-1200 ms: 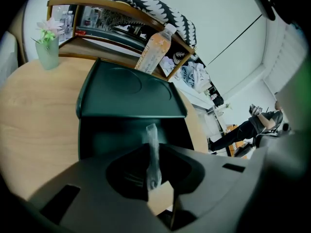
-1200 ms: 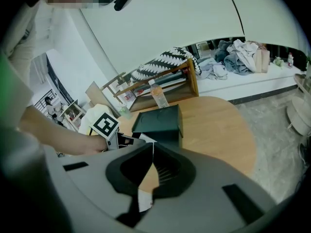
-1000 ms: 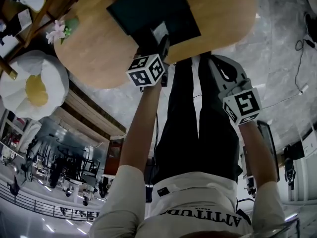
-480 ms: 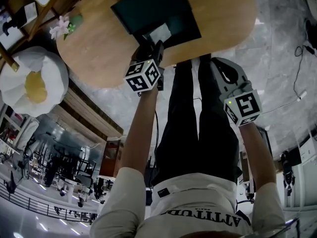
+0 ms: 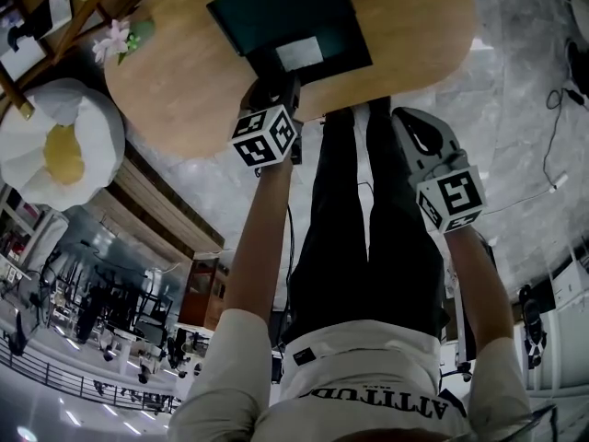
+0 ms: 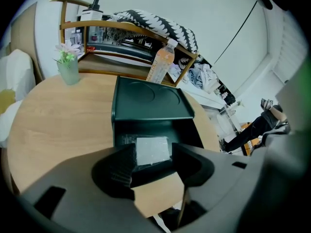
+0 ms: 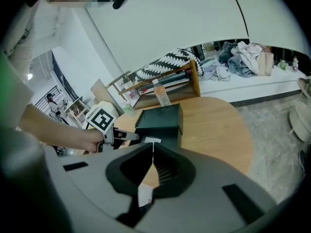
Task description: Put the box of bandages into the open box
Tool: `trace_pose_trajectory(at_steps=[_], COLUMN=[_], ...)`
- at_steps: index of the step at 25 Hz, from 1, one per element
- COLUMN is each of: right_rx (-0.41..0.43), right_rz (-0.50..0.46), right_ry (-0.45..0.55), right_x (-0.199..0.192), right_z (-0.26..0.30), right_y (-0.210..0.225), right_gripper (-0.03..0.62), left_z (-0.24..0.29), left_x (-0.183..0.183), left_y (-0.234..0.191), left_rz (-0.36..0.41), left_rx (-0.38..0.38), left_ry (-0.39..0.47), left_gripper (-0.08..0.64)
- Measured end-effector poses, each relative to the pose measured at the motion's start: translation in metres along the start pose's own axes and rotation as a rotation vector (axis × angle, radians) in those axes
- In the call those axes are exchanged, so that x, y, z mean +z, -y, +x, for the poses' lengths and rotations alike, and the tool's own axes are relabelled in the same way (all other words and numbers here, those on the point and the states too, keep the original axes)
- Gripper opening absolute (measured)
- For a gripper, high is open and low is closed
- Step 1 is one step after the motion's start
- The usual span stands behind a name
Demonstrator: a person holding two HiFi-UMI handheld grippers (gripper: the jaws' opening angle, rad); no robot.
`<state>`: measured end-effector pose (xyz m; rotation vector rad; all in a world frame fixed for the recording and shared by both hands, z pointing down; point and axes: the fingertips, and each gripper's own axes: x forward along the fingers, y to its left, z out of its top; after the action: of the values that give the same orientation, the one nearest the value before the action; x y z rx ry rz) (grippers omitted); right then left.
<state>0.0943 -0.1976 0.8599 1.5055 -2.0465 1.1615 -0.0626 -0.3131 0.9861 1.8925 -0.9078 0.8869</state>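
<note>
A white and yellow cushion lies on the grey marble floor left of the round wooden table. A glass of flowers stands at the table's far left edge, before a wooden shelf. The dark open box sits by the near edge, and the box of bandages lies inside it. The left gripper hovers there, jaws released and clear of it. The right gripper is clenched on nothing, off the table's right.
</note>
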Motion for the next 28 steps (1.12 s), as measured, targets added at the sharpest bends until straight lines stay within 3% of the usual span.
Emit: trace_pose_trajectory(at_steps=[10,17,28], right_rx=[0.012,0.019,0.060], right_rz=[-0.079,-0.162,-0.204], right_ry=[0.043,0.074,0.116], right_x=[0.038,0.082,0.142], right_z=[-0.035,-0.089,-0.170], right_y=[-0.014,-0.033,-0.074], right_gripper=[0.021,0.021,0.021], left_z=[-0.055,-0.130,-0.251], left_x=[0.018,0.041,0.070], left_y=[0.032,0.080,0.137], left_rz=[-0.013,0.000,0.010], left_rx=[-0.039,-0.090,-0.119], left_ry=[0.090,0.158,0.265], left_gripper=[0.232,0.230,0.190])
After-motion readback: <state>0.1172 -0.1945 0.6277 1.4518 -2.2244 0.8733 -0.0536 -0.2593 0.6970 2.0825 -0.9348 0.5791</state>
